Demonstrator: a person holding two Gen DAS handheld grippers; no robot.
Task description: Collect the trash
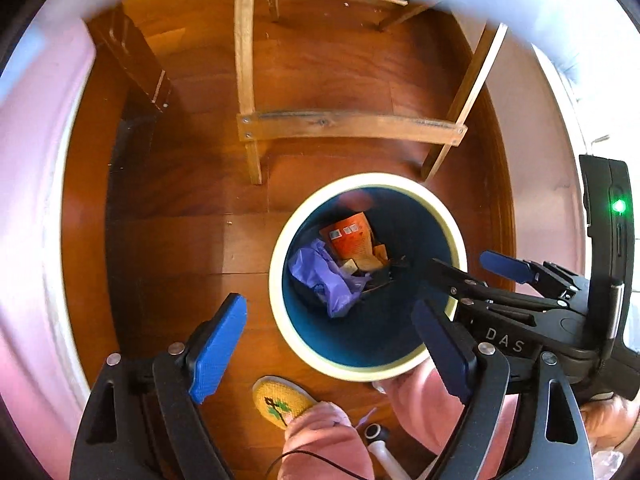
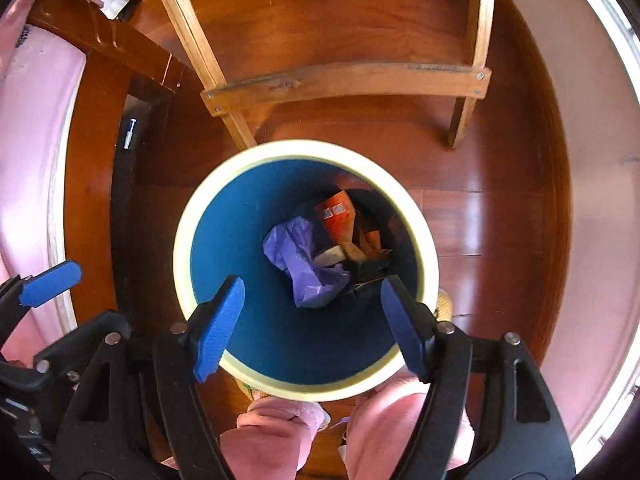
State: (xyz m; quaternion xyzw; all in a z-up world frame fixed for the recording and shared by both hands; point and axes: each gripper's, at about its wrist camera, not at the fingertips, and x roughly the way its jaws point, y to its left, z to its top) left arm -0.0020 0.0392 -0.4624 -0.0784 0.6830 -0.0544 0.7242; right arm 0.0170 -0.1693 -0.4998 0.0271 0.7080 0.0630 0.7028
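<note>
A round bin with a cream rim (image 1: 276, 280) (image 2: 182, 256) and a blue inside stands on the wooden floor, seen from straight above. At its bottom lie a crumpled purple plastic bag (image 1: 320, 276) (image 2: 300, 260), an orange packet (image 1: 350, 236) (image 2: 338, 216) and some dark scraps. My left gripper (image 1: 328, 350) hangs open over the bin's near left rim with nothing between its blue pads. My right gripper (image 2: 312, 328) (image 1: 476, 272) is open and empty above the bin's mouth, close beside the left one.
A light wooden chair's crossbar (image 1: 348, 124) (image 2: 344, 76) and legs stand just beyond the bin. A dark furniture leg (image 1: 136, 60) is at the left. The person's pink trouser legs (image 1: 328, 436) (image 2: 272, 432) and a yellow slipper (image 1: 280, 400) are beside the bin's near side.
</note>
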